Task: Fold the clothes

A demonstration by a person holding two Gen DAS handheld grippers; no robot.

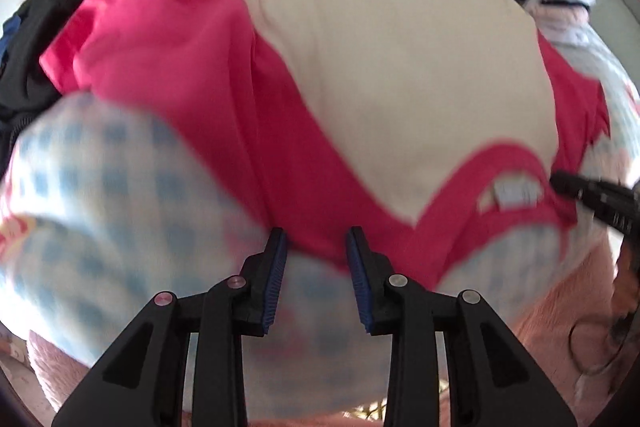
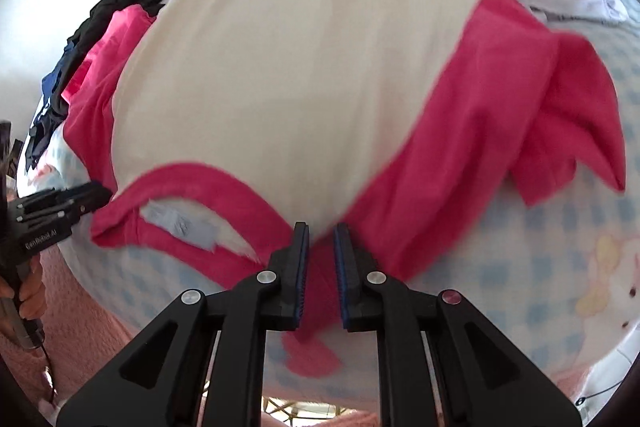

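The cream-and-pink shirt (image 2: 280, 67) lies spread flat on the bed (image 2: 560, 267), collar at 6 o'clock — handy for both shoulders. Right claw (image 2: 320, 247) pinches its shoulder; left claw (image 1: 316, 251) gapes, holding nothing.

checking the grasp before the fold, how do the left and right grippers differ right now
The left gripper has its fingers spread wide, with the pink shoulder edge of the shirt only at the tips; the right gripper has its fingers much closer, with pink fabric running down between them. The left sits at the shirt's left shoulder, the right beside the collar. Both are black with blue pads, low over the checked bedsheet.
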